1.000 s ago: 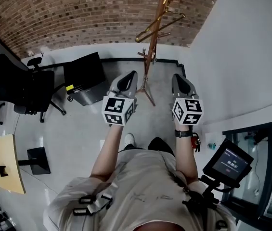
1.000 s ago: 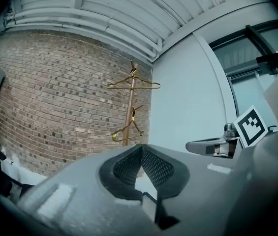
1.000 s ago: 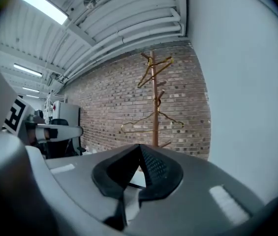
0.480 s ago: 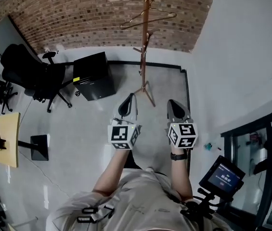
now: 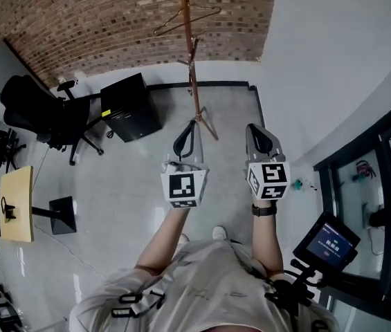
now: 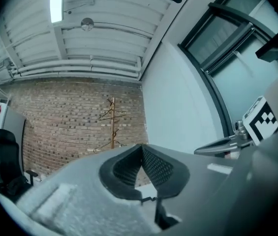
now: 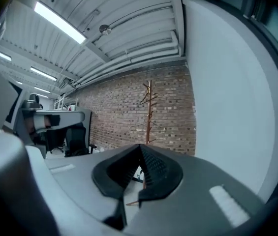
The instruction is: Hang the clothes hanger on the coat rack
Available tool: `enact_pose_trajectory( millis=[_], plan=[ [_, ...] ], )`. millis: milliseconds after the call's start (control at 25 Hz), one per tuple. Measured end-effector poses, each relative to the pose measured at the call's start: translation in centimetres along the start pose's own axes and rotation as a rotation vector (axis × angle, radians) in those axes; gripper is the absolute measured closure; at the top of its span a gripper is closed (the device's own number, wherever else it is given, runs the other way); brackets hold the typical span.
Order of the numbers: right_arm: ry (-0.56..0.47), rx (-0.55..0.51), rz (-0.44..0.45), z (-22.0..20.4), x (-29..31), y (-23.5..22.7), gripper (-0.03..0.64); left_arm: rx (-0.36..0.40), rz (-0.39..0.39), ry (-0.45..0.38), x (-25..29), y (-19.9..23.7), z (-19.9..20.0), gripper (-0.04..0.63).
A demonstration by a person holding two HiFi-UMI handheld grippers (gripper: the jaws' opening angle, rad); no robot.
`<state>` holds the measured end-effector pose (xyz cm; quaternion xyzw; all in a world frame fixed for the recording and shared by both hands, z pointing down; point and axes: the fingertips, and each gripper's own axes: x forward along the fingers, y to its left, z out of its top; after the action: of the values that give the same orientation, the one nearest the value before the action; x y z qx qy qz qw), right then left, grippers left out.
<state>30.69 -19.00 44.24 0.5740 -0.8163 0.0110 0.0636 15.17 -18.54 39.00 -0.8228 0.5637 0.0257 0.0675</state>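
Clothes hanger (image 5: pixel 205 14) is in neither gripper; it shows at the far end of the room, up on the coat rack (image 5: pixel 190 68).

Nearest is the person's torso with its harness straps, both forearms reaching forward, a watch (image 5: pixel 263 210) on the right wrist. A small lit screen (image 5: pixel 330 241) sits low at the near right.

Ahead of the arms come the two tools, side by side over bare grey floor (image 5: pixel 112 178). The left gripper (image 5: pixel 192 124) has its jaws pressed together with nothing between them, which its own view confirms: the dark pads (image 6: pixel 153 166) meet at the tip. The right gripper (image 5: pixel 252 126) is likewise closed and empty, pads (image 7: pixel 153 168) together. Both point towards the rack yet stand well apart from it.

Further out on the left are a yellow-topped table (image 5: pixel 16 206), a black office chair (image 5: pixel 36 116) and a black cabinet (image 5: pixel 129 109) near the wall.

Farthest, the rack stands on splayed legs in front of the brick wall (image 5: pixel 112 19), beside the white wall (image 5: pixel 333 61) on the right. The thin wire hanger appears to hang from an upper peg, tilted; the hook's seating is too small to make out.

Judging by this, the hanging is done: hanger on the rack, both tools free and clear of it. Nothing seems left, beyond perhaps checking that it sits securely.
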Motion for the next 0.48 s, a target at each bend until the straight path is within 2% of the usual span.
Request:
enact_pose_trajectory(
  millis=[80,200,360,480],
  plan=[
    [0.016,0.043,-0.019,-0.7,0.2,0.2,0.612,-0.04,-0.036,0.033,-1.0,0.4,-0.9,0.595],
    [0.009,0.055,0.006,-0.4,0.5,2.7,0.612,-0.172,-0.051,0.026,-3.2,2.9,0.1,0.597],
    [-0.016,0.047,0.027,1.2,1.6,6.0,0.612,-0.125,0.01,-0.013,-4.9,7.2,2.4,0.595],
    [-0.044,0.014,0.071,3.3,2.0,8.9,0.612,-0.145,0.034,0.019,-6.1,9.4,2.3,0.595]
  ],
)
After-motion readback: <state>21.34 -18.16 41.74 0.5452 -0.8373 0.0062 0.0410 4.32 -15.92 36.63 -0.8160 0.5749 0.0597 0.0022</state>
